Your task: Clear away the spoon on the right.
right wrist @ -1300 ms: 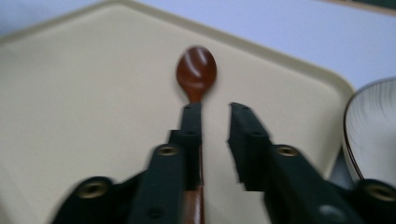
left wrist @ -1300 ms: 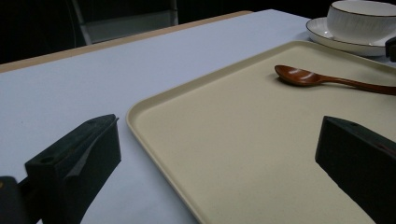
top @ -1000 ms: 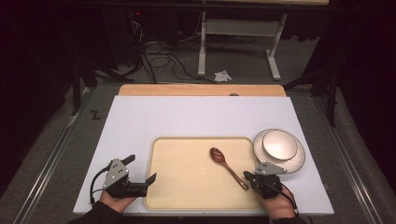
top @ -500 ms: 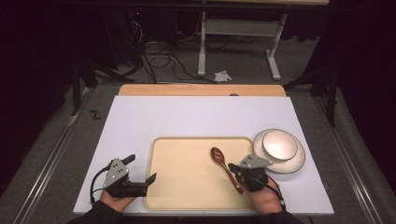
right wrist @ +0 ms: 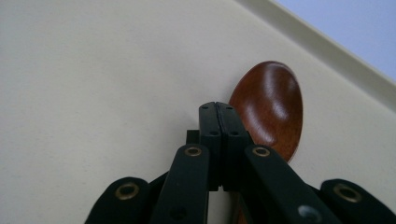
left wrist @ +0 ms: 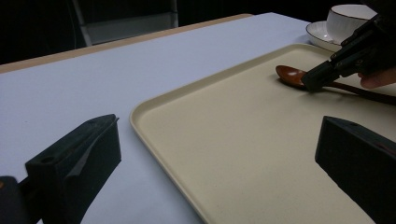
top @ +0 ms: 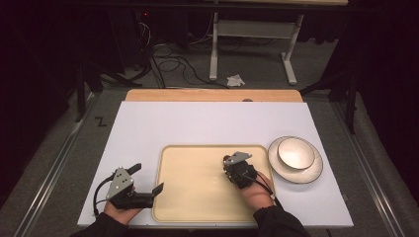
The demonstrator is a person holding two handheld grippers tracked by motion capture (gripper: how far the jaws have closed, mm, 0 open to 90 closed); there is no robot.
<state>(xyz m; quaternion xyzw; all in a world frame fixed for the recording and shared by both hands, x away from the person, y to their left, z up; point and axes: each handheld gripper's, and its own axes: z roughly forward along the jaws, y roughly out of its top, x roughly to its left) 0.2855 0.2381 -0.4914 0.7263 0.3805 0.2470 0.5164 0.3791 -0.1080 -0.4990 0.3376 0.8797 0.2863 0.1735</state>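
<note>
A brown wooden spoon [right wrist: 271, 107] lies on the cream tray [top: 188, 207], its bowl toward the tray's far edge. My right gripper [top: 232, 165] is over the spoon's neck, jaws pressed together and nothing visible between them. In the right gripper view the shut tips [right wrist: 218, 109] sit just left of the spoon's bowl. The left gripper view has that gripper [left wrist: 317, 79] touching down beside the spoon [left wrist: 292, 74]. My left gripper [top: 146, 178] rests open at the tray's left edge, one jaw over the tray [left wrist: 233, 140], one over the white mat.
A white bowl [top: 295, 153] sits on a white plate [top: 276, 168] just right of the tray. The white mat [top: 197, 123] covers the table, with a wooden strip [top: 212, 95] along its far edge. Beyond are floor cables and a table frame.
My right gripper has moved left from the tray's right edge near the plate onto the spoon. The spoon has barely shifted. The left gripper has stayed put.
</note>
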